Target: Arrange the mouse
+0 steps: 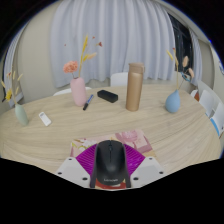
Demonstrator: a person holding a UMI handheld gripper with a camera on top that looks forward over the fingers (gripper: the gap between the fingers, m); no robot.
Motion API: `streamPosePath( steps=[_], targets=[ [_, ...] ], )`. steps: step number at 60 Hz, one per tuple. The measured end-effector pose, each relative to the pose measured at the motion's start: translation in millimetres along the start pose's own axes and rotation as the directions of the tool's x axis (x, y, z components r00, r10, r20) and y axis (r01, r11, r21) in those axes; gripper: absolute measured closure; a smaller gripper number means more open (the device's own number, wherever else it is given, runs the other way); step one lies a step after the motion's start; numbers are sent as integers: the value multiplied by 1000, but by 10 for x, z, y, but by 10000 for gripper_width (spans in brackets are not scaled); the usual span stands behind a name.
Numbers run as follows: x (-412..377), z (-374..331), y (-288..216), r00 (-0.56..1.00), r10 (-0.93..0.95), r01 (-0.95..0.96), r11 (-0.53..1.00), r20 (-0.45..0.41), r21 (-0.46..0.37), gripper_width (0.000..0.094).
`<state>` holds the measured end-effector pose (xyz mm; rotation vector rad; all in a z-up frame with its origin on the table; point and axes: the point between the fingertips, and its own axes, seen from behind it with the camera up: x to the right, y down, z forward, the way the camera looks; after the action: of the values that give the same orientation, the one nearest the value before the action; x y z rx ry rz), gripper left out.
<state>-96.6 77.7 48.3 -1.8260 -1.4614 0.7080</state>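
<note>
A black computer mouse (110, 165) sits between my two fingers, its nose pointing away from me. My gripper (110, 150) is shut on the mouse, and the magenta pads (86, 158) press on its left and right sides. The mouse hangs over the near edge of a round pale wooden table (70, 135). Its underside and whatever lies beneath it are hidden.
Just beyond the fingers lies a pinkish printed booklet (134, 140). Farther back stand a pink vase with flowers (77, 91), a tall tan cylinder (134, 86), a black box (107, 96), a blue vase (173, 101) and, at the left, a green vase (21, 113). Curtains hang behind.
</note>
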Motion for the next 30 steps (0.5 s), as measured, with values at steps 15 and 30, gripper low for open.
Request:
streamPosePath(
  steps=[15, 30],
  targets=[
    [117, 378, 453, 997, -26, 30, 998, 66, -60, 493],
    [82, -7, 289, 995, -74, 77, 996, 74, -43, 83]
  ],
)
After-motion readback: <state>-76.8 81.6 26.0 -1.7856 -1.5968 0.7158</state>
